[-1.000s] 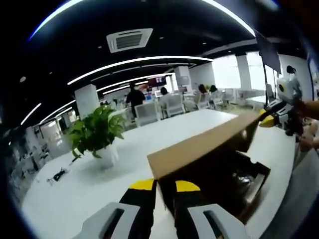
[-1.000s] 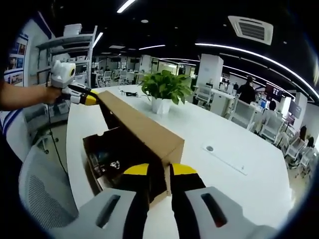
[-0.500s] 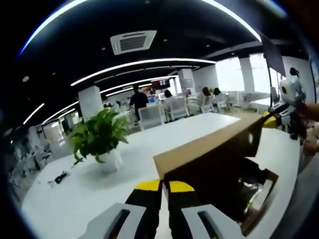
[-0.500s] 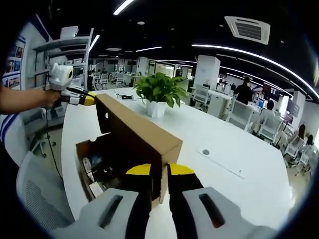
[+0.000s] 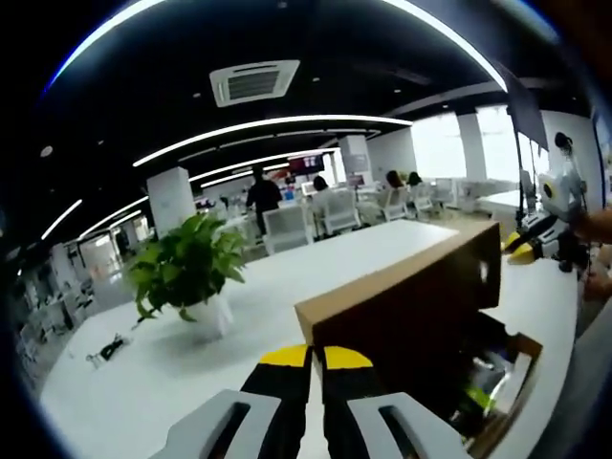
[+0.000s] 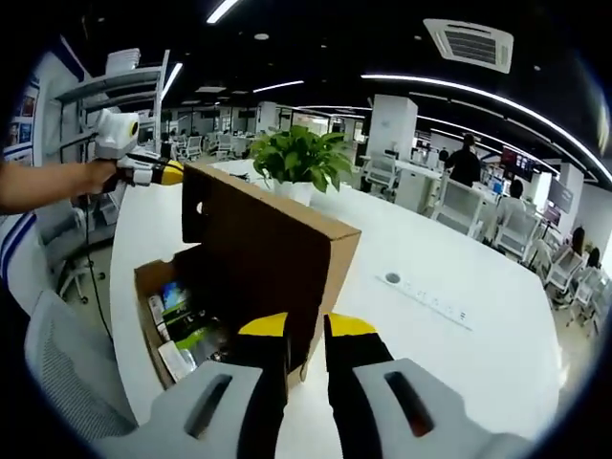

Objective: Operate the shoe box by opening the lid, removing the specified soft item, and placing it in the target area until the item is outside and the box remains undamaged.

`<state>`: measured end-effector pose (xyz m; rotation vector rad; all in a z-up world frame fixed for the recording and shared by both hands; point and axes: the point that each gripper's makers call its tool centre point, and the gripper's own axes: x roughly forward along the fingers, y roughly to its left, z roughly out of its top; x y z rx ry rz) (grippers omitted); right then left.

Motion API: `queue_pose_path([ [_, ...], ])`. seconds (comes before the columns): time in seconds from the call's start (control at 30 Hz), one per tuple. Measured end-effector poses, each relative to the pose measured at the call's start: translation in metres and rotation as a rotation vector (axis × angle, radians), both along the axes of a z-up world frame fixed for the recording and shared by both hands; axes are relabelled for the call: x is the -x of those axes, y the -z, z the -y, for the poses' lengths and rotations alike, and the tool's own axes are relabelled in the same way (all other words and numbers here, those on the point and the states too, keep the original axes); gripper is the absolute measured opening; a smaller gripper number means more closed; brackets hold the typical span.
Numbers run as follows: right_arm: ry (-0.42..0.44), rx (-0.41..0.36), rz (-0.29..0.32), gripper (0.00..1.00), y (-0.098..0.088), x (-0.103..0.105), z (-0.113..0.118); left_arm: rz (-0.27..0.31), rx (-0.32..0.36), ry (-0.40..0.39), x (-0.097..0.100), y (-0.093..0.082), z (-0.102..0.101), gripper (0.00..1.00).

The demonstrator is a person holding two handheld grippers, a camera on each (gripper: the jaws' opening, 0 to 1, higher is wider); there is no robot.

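The brown cardboard shoe box (image 6: pixel 143 311) sits on the white table, and its lid (image 6: pixel 258 249) is tilted up steeply along the far side. My right gripper (image 6: pixel 306 327) is shut on the lid's near end. The left gripper (image 6: pixel 164 173), held by a person's hand, touches the lid's far corner. In the left gripper view the left gripper (image 5: pixel 316 358) is shut at the corner of the lid (image 5: pixel 402 306), and the right gripper (image 5: pixel 522 249) is at the other end. Inside the box lie green and yellow items (image 6: pixel 186 311), partly in shadow (image 5: pixel 483 382).
A potted plant (image 5: pixel 186 273) in a white pot stands beyond the box, with a dark cable (image 5: pixel 105 349) past it. A flat white power strip (image 6: pixel 426 298) lies on the table to the right. A grey chair (image 6: pixel 62 382) is at the table's edge. People and chairs stand far behind.
The lid has swung up from a low slant to nearly upright, with both grippers rising with it. The box's inside is more exposed and the colourful items now show.
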<state>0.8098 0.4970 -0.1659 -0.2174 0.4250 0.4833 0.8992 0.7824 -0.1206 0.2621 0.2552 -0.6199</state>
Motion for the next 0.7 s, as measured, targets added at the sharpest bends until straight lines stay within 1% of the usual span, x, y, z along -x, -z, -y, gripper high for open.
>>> queue_pose_path([
  [0.07, 0.004, 0.007, -0.014, 0.12, 0.007, 0.002, 0.001, 0.000, -0.001, 0.000, -0.004, 0.000, 0.000, 0.02],
  [0.1, 0.012, 0.012, -0.021, 0.12, 0.013, 0.002, 0.003, 0.000, -0.002, 0.000, -0.005, 0.000, 0.000, 0.02],
  [0.23, 0.045, 0.016, -0.036, 0.11, 0.027, 0.001, 0.009, -0.003, -0.002, 0.000, -0.011, 0.000, 0.002, 0.02],
  [0.37, 0.054, 0.024, -0.039, 0.11, 0.037, -0.002, 0.010, -0.005, -0.008, 0.004, -0.015, 0.001, 0.005, 0.02],
  [0.5, 0.046, 0.031, -0.052, 0.10, 0.046, -0.006, 0.008, -0.007, -0.011, 0.008, -0.023, 0.002, 0.005, 0.02],
  [0.57, 0.044, 0.033, -0.059, 0.10, 0.051, -0.008, 0.007, -0.009, -0.009, 0.008, -0.022, 0.002, 0.007, 0.02],
  [0.7, 0.049, 0.031, -0.070, 0.09, 0.058, -0.012, 0.006, -0.013, -0.003, 0.010, -0.027, 0.002, 0.008, 0.03],
])
